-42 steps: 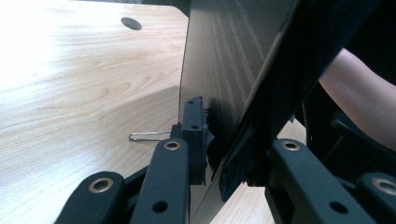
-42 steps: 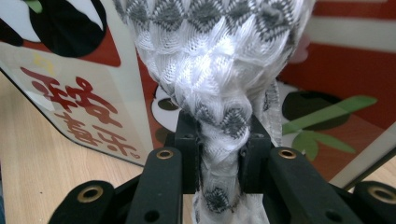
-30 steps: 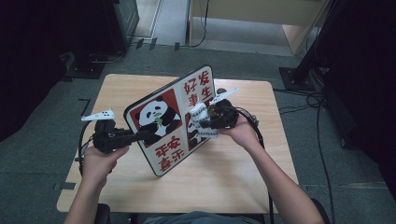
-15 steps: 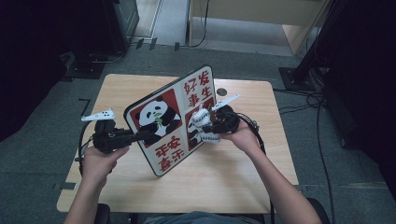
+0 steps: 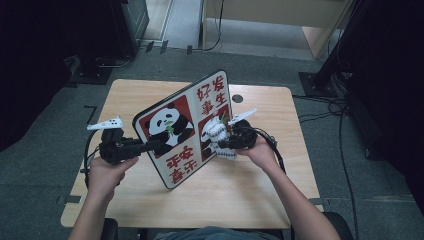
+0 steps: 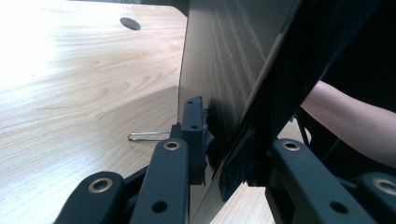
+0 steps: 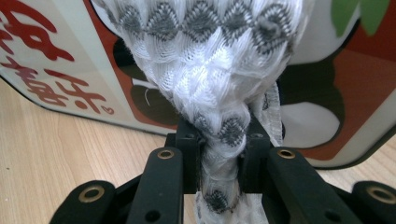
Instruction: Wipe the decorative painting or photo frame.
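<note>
A rectangular board (image 5: 185,132) printed with pandas and red characters stands tilted on its lower edge on the wooden table (image 5: 250,200). My left gripper (image 5: 152,146) is shut on the board's left edge; in the left gripper view the jaws (image 6: 224,144) clamp that edge, with the board's wood-grain back (image 6: 219,60) to their left. My right gripper (image 5: 222,142) is shut on a white cloth with a grey pattern (image 5: 216,132), pressed against the board's printed face. The right gripper view shows the cloth (image 7: 210,70) bunched between the jaws (image 7: 219,140) against the panda picture (image 7: 327,93).
A thin metal wire piece (image 6: 149,136) lies behind the board near the left jaw. A round cable hole (image 5: 237,98) sits at the table's far side. Dark cabinets and cables surround the table on the grey floor. The person's right forearm (image 6: 350,116) is beyond the board.
The right gripper with the cloth has slid down the board's face toward the person. The left gripper and the board have stayed put.
</note>
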